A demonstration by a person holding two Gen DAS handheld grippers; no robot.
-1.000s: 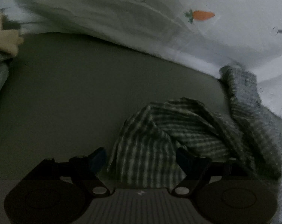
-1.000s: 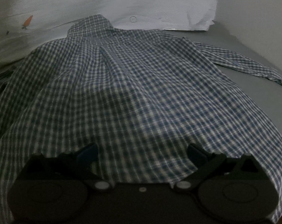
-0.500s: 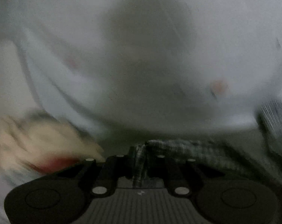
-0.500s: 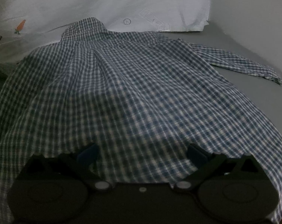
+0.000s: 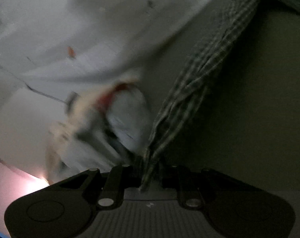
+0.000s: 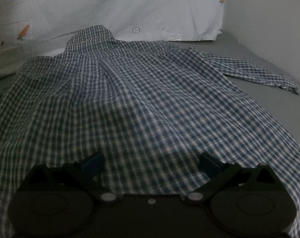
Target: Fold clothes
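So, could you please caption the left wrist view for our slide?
Left gripper shut on the blue-and-white checked cotton shirt's sleeve, stretched taut above the grey surface.

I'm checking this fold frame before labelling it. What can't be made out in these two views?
- Left wrist view: the pale object beside the held checked sleeve is motion-blurred; what it is cannot be told.
- Left wrist view: the left gripper hides its pinch point on the cloth.
- Right wrist view: the checked shirt hem is hidden behind the right gripper body; its left side is cut off.
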